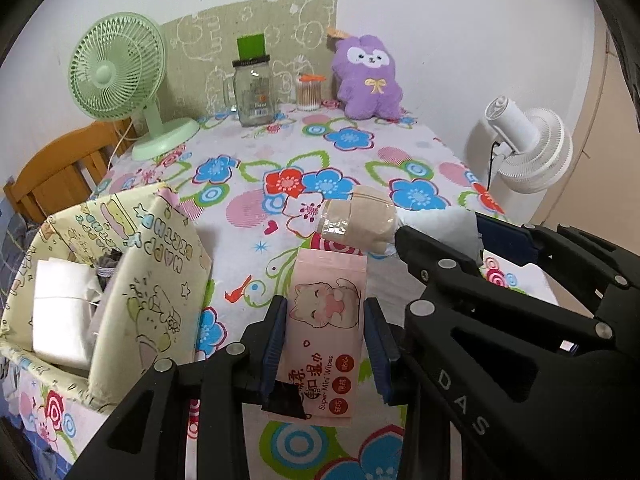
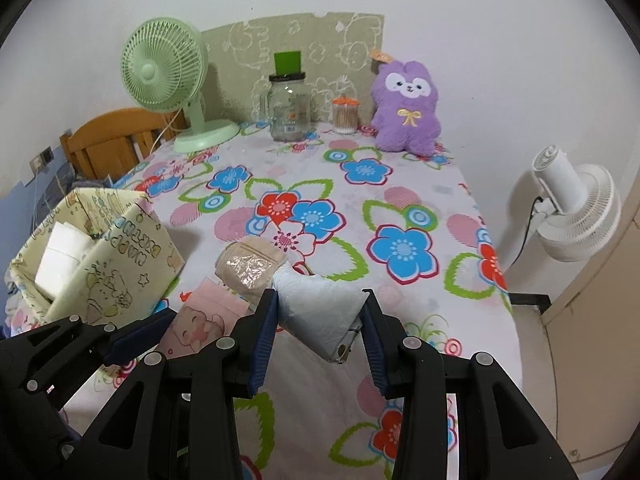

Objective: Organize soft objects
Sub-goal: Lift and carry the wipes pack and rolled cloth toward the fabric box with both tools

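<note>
Left gripper (image 1: pixel 326 344) pinches the soft, light wipes (image 1: pixel 326 336) mid-pack; right gripper (image 2: pixel 320 328) squeezes the crinkly pack (image 2: pixel 320 308) across its middle

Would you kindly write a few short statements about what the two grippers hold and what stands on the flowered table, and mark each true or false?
1. The left gripper is shut on the pink pack of mini wipes with a cat drawing. True.
2. The right gripper holds the beige roll wrapped in clear film. False: it is shut on the pale blue soft packet; the roll lies on the flowered tablecloth.
3. The purple plush toy with a yellow bow stands at the far end of the table. True.
4. The pale yellow patterned box is empty. False: white folded items sit inside.
5. The green desk fan lies on its side. False: it stands upright.
</note>
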Demonstrator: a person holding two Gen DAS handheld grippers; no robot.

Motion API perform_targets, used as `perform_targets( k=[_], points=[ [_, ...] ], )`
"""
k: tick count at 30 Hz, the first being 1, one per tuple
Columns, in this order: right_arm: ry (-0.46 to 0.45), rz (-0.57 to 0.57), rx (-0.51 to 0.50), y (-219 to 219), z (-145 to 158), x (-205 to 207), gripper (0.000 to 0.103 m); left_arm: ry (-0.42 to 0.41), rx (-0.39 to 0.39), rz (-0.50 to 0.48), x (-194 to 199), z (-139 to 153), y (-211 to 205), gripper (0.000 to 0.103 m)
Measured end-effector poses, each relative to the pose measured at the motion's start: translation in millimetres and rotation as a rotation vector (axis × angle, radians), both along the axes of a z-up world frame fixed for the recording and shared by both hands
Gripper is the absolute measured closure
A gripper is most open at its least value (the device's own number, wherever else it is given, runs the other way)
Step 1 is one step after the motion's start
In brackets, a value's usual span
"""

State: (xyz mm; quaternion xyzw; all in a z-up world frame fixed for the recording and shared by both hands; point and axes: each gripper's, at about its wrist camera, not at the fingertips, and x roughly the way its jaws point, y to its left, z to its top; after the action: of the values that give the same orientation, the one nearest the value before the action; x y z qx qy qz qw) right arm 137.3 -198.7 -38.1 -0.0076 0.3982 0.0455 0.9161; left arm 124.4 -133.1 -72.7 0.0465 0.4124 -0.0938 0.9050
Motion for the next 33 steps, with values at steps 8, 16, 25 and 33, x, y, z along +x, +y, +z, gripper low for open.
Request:
perform_targets(
  k=[8,16,25,33],
  points=[
    [-0.044,-0.037,-0.001,-0.6,21.4,-22.3,0.059,-0.05,-0.004,-0.021,-19.8,20.0,0.0,0.064],
    [-0.09,-0.095,0.017,-2.3,43.4,-46.2,0.059,-0.101,-0.01,-0.037,-38.5,42.7,2.0,0.064],
    [-0.145,-0.123,0.012,-0.2,70.4,-67.5,0.059,-0.158,-0.007,-0.058,-56.2,68.1,4.8,0.064],
    [-0.166,-0.131,0.017,8.2,88.2,-77.5,0.059,-0.181,-0.03,-0.062,-67.5,84.8,15.8,0.064]
  ],
)
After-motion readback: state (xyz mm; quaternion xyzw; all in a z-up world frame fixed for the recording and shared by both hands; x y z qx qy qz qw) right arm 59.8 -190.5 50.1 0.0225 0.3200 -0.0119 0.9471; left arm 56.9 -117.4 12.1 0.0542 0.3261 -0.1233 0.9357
